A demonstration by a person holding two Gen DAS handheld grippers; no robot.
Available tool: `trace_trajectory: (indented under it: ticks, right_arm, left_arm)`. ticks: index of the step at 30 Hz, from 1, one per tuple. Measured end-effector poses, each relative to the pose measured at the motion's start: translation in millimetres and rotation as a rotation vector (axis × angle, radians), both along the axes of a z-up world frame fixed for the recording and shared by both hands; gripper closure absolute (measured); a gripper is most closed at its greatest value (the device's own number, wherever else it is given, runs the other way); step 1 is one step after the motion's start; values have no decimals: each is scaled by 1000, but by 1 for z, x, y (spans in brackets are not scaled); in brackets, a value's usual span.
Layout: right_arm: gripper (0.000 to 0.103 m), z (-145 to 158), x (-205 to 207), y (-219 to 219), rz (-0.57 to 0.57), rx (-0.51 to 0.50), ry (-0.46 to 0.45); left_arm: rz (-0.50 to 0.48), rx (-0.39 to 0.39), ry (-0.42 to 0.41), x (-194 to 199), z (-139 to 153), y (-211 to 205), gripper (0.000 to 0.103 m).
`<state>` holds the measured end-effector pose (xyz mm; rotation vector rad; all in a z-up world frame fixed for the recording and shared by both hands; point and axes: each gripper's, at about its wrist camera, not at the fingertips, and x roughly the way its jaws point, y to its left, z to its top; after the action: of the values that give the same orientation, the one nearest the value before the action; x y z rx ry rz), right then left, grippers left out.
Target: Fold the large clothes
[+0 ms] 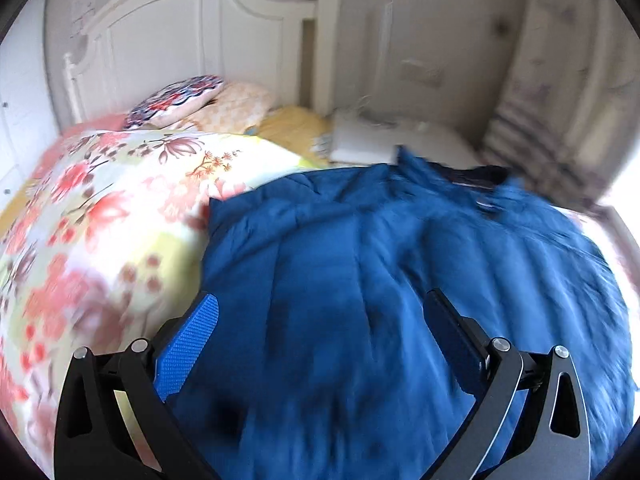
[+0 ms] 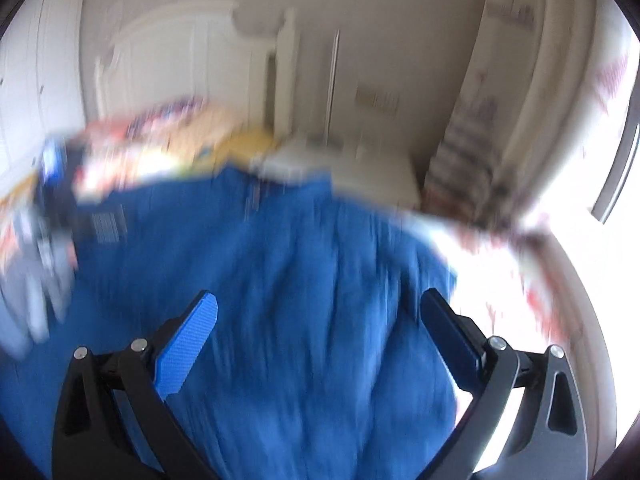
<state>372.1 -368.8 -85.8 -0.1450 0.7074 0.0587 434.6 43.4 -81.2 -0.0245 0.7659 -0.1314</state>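
A large blue garment (image 1: 380,264) lies spread and wrinkled on the bed, its collar end at the far side. My left gripper (image 1: 320,304) is open above its near part, holding nothing. The same blue garment (image 2: 280,280) fills the blurred right wrist view. My right gripper (image 2: 320,304) is open above it, near its right edge, holding nothing. The left gripper (image 2: 52,200) shows as a blur at the far left of the right wrist view.
A floral quilt (image 1: 100,216) is bunched on the left of the bed. Pillows (image 1: 200,104) lie by the white headboard (image 1: 192,36). A white nightstand (image 1: 372,140) stands beyond the bed. A curtain (image 1: 540,128) hangs at the right.
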Motion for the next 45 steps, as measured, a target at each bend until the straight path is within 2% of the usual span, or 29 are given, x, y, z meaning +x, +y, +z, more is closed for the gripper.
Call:
trace_trajectory:
  ticks: [2,6,11,13,15,17,19,21,24,27,29,33,36,39,40,41,42,44,45]
  right_arm:
    - [3,-25,-39,-19,-4,23,58]
    - [3,-50,-118,-62,-76,128,114]
    - [3,-62,-213,-86,-110,249,107]
    - [3,-67,-249,-88,-107,277,104]
    - [4,-72,-283,-88,-95,308,107]
    - [5,-76,-301,-87,-78,342,120]
    - [5,-86,-321,-85,-43,399,141]
    - [5,-93,-328,-84,-47,427,148]
    - [6,-108,-335,-85,-34,530,164]
    - [13,-120,-341,-78,-18,590,179]
    - [17,-125,-344,-76,-5,604,159]
    - [26,-136,-341,-79,5,639,135]
    - [38,-138,-342,-75,37,655,110]
    - [42,-134,-339,-72,45,628,101]
    - [45,-133,-339,-71,48,626,97]
    - [49,-131,-339,-71,50,626,95]
    - [51,-130,-340,-71,55,627,91]
    - [65,-124,-343,-69,77,626,81]
    - [67,-122,-348,-70,86,623,75]
  left_arm:
    - [-33,-3,-5,-40,3,12,4]
    - [-58,28,11,-126,2,44,4]
    - [-55,61,23,-234,-5,83,4]
    - [-60,47,27,-271,-10,92,4]
    - [-66,36,34,-297,-16,98,4]
    - [-89,2,51,-317,-26,100,4]
    - [-94,-29,51,-329,-33,101,4]
    - [-95,-75,44,-340,-40,101,4]
    - [-80,-130,39,-349,-48,104,4]
    - [-74,-159,43,-359,-57,112,4]
    - [-55,-180,52,-363,-64,120,4]
    - [-45,-312,85,-373,-78,140,4]
    - [-52,-381,82,-375,-84,145,4]
    - [-53,-442,76,-368,-85,146,4]
    - [-54,-457,78,-365,-85,144,12]
    - [-67,-470,90,-362,-83,138,28]
    - [-59,-440,105,-362,-81,132,28]
    - [-22,-303,106,-365,-75,118,46]
    - [-21,-272,96,-369,-72,115,48]
